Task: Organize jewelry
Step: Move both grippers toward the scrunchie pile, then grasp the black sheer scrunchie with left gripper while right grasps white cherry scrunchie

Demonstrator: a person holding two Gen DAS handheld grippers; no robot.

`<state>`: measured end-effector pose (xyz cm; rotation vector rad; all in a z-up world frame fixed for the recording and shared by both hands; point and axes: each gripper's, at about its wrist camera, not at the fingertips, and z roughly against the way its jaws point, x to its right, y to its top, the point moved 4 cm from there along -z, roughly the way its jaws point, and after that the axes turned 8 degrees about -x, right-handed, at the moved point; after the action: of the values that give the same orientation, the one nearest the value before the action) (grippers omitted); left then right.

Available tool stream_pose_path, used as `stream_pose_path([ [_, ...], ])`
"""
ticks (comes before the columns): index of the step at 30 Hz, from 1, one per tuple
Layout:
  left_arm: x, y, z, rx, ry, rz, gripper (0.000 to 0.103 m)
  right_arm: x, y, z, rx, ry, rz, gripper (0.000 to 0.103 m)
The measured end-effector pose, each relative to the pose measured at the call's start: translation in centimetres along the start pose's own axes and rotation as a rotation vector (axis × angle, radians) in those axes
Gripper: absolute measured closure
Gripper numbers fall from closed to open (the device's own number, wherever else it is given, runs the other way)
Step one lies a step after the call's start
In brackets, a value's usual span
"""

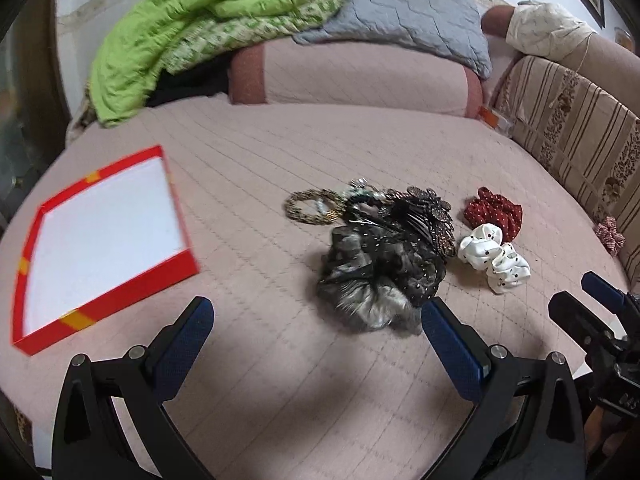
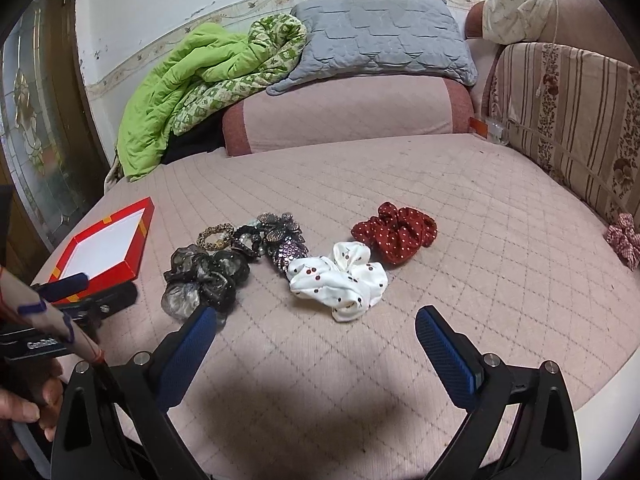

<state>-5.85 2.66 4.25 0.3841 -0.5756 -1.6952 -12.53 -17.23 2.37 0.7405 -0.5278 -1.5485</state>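
The left gripper hangs spread wide over the pink quilted bed, nothing between its blue pads, whose right tip sits just in front of the dark sheer scrunchie. The right gripper is likewise spread and empty, its fingers near the bed's front edge, with the white cherry-print scrunchie just beyond them. From the right wrist view, the other tool and part of a hand show at the near left. The jewelry and hair pieces lie clustered mid-bed: a beaded bracelet at the far left of the pile, a tangle of dark beaded and rhinestone pieces beside it, touching the dark scrunchie, and a red dotted scrunchie to the right, just beside the white one. An open red box with a white interior rests well apart on the left. A small pink checked scrunchie lies at the far right against the striped cushion. A green blanket and grey pillow sit at the far end.
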Motion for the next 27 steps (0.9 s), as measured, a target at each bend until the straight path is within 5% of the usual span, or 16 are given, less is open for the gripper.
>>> stream_pose_path([
  [7, 0.8, 2.1, -5.6, -0.079, -0.042, -0.015, 0.001, 1.3, 1.0, -1.5, -0.025, 0.014, -0.056, 0.005],
  [10, 1.2, 2.6, -7.1, -0.088, -0.056, -0.026, 0.009, 1.9, 1.4, -2.2, -0.034, 0.007, -0.079, 0.005],
  [15, 1.8, 3.0, -9.1, -0.111, -0.115, -0.045, 0.045, 2.6, 2.3, -4.9, -0.096, -0.019, -0.094, 0.005],
  [22, 1.4, 3.2, -9.4, -0.094, -0.208, -0.029, 0.063, 3.2, 3.1, -8.6, -0.187, -0.054, -0.113, 0.006],
  [23, 1.4, 3.1, -9.4, -0.096, -0.214, -0.027, 0.064, 3.2, 3.1, -9.0, -0.191, -0.06, -0.113, 0.016],
  [24, 1.3, 3.1, -9.3, -0.092, -0.218, -0.028, 0.066, 3.2, 3.1, -9.5, -0.201, -0.064, -0.112, 0.04],
  [27, 1.5, 3.1, -8.9, -0.082, -0.234, -0.034, 0.069, 3.2, 2.5, -10.9, -0.271, -0.041, -0.116, 0.069],
])
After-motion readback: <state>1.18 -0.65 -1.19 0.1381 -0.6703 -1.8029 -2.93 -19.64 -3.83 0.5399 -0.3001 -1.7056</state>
